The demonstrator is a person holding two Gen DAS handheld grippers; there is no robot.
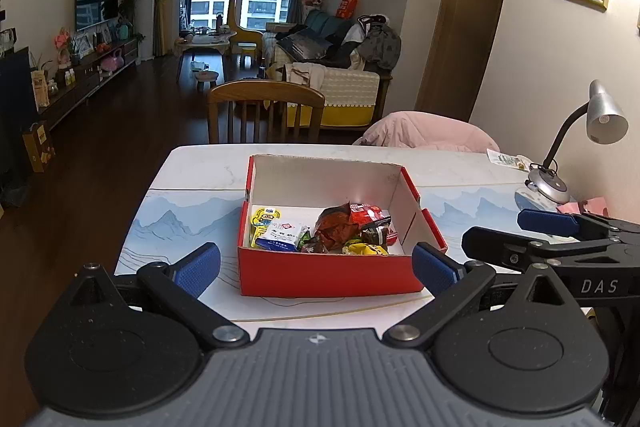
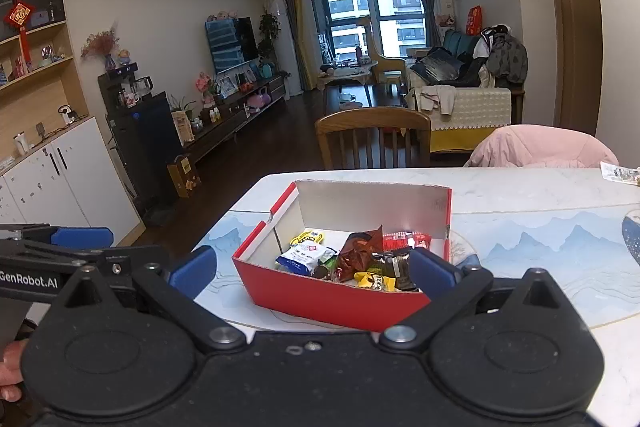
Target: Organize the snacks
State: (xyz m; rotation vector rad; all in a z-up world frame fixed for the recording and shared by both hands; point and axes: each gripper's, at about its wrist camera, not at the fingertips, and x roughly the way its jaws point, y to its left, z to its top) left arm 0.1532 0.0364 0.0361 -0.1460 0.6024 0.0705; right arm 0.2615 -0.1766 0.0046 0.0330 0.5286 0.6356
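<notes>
Clearly both claws stand wide and hold nothing: the left gripper (image 1: 316, 267) and the right gripper (image 2: 313, 269) hover before the red box (image 1: 328, 273) on the table (image 1: 192, 163). All snacks (image 1: 320, 231) lie inside the box, among them a blue-white packet (image 1: 280, 235) and a yellow packet (image 1: 266, 217) with a cartoon figure; its print is too small to read. I judge the sorting almost finished; next comes a check or pulling back. The tools read "DAS" and "GenRobot.AI".

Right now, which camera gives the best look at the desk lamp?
The left wrist view: it shows the desk lamp whole, silver shade, bent neck and base, at the table's right edge. The right wrist view does not show it.
</notes>
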